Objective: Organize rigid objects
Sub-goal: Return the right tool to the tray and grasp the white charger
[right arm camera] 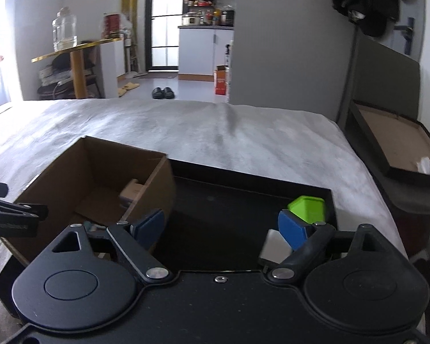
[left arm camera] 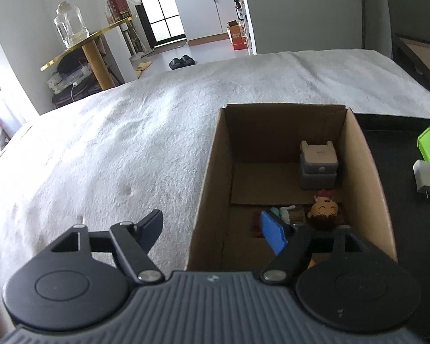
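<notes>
Ahead of my left hand-held gripper [left arm camera: 215, 230], an open cardboard box [left arm camera: 206, 189] is sitting on the bed, holding a grey blocky gadget [left arm camera: 318, 164] at its far end and a smiling doll [left arm camera: 325, 210] nearer me. Just beyond my right hand-held gripper [right arm camera: 222, 225], a green block [right arm camera: 306, 205] and a white plug adapter [right arm camera: 273, 245] are lying on a black tray [right arm camera: 229, 200].

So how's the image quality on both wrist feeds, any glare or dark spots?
Left wrist: window glare at the left edge, cardboard box interior shadowed but readable. Right wrist: black tray nearly featureless, green block clear; straight lines bow toward both views' edges.
</notes>
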{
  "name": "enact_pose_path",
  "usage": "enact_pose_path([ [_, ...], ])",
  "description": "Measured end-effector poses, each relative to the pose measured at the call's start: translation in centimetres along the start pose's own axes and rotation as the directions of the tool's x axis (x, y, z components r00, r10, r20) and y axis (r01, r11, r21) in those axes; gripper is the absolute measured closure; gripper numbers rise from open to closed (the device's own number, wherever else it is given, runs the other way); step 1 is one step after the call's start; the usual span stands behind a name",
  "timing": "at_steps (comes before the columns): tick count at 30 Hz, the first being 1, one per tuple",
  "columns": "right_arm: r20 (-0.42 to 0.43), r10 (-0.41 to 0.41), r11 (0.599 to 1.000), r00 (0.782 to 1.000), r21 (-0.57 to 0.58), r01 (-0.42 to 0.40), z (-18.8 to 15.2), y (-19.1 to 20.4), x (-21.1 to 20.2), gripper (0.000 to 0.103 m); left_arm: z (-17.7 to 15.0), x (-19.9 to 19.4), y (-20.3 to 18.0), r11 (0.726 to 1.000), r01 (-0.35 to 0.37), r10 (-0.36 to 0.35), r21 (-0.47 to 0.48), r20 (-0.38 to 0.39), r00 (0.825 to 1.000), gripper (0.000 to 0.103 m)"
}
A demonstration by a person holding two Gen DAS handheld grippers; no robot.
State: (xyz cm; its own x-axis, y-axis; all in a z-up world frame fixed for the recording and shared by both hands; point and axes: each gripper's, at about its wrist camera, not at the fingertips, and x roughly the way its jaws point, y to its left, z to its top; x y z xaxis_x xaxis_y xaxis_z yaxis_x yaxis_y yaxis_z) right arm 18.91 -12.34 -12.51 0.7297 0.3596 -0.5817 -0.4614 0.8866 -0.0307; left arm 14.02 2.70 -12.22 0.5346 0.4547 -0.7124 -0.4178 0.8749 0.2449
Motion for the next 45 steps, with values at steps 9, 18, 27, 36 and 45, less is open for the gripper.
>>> enact_pose_path([
  [9, -0.053, -0.022, 0.996, 0.998, 0.08, 0.026, -2.5, -3.3, 0.6, 0.017, 0.4, -0.1, -1.4, 0.999, -0.023, 0.023, 0.037, -0.007, 1.0, 0.027],
  [18, -0.111, -0.036, 0.988, 0.993, 0.147, 0.052, -3.7, -5.8, 3.6, 0.023, 0.5, 0.6, -1.9, 0.997, -0.057, 0.058, 0.051, -0.02, 0.998, 0.027],
  [27, -0.167, -0.056, 0.983, 0.984, 0.165, 0.084, -4.3, -5.8, 7.1, 0.023, 0.5, 1.1, -2.4, 0.994, -0.078, 0.081, 0.071, -0.039, 0.996, 0.027],
  [36, -0.217, -0.045, 0.984, 0.975, 0.159, 0.081, -4.9, -5.9, 8.4, 0.066, 0.6, 1.2, -2.5, 0.994, -0.083, 0.086, 0.074, -0.042, 0.995, 0.027],
  [45, -0.23, -0.003, 0.989, 0.973, 0.141, 0.036, -6.3, -5.5, 6.1, 0.066, 0.4, 0.8, -2.1, 0.996, -0.072, 0.074, 0.059, -0.034, 0.997, 0.027],
])
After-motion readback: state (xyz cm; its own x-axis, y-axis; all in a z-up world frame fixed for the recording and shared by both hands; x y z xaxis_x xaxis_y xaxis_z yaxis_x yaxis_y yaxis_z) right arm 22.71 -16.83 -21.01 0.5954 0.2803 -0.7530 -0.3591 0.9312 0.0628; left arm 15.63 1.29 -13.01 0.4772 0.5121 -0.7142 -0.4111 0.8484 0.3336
